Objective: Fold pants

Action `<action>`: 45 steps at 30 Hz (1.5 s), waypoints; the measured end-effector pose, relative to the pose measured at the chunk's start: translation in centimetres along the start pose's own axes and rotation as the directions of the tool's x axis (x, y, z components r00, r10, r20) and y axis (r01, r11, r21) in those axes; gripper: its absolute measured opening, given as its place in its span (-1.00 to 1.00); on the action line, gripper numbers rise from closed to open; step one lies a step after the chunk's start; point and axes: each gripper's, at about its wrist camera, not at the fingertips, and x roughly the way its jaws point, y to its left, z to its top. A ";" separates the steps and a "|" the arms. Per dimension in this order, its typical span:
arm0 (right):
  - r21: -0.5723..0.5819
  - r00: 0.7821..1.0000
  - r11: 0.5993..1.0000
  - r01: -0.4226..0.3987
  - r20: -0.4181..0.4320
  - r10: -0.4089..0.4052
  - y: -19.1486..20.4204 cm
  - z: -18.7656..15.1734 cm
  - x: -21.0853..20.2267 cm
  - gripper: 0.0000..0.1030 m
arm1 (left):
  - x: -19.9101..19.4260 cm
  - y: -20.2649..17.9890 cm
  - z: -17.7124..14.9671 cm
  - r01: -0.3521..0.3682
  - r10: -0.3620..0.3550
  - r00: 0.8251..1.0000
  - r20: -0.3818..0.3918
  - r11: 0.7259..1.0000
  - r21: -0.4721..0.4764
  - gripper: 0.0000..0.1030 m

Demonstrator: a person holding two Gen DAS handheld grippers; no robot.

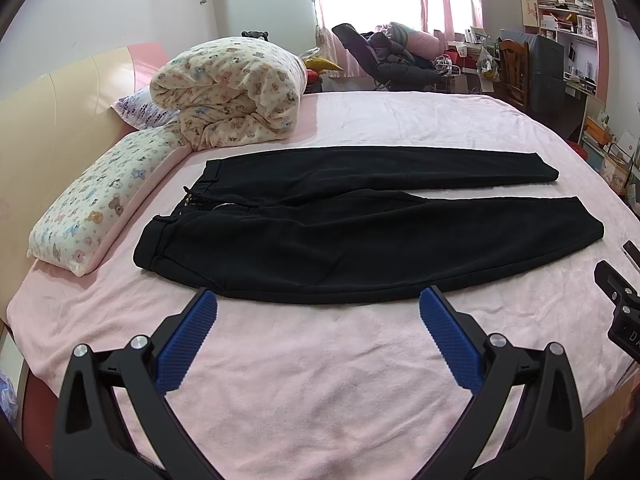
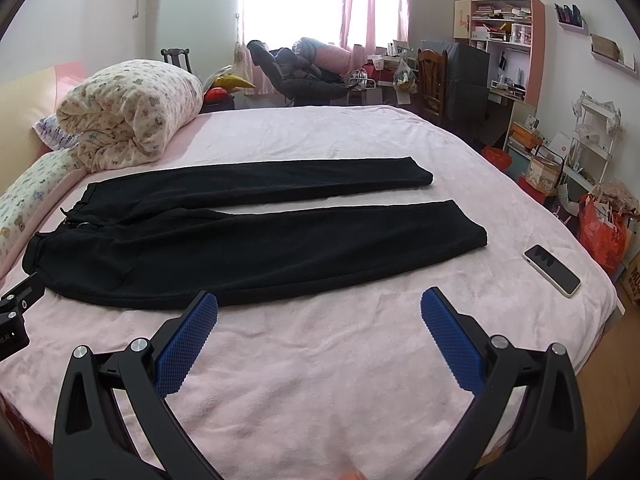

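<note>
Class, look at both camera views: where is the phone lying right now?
In the right wrist view the phone lies on the pink bed cover, right of the pants' leg cuffs, near the bed's edge.

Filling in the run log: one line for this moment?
pants: flat on bed, unfolded | left gripper: open, empty | right gripper: open, empty | phone: on bed

Black pants lie flat, unfolded, legs apart, waistband left

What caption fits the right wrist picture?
Open right tool hovers near black pants laid flat on a pink bed.
</note>
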 end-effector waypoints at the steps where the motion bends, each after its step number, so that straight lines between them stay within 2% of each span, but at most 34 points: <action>1: -0.003 1.000 1.000 0.003 0.001 -0.003 0.0 0.0 0.0 0.97 | 0.0 0.0 0.0 -0.003 0.003 1.000 0.000 1.000 0.000 0.97; 45: -0.010 1.000 1.000 0.007 -0.004 -0.007 0.1 -0.4 0.2 0.97 | 0.0 -0.2 -0.1 -0.003 0.003 1.000 0.006 1.000 0.012 0.97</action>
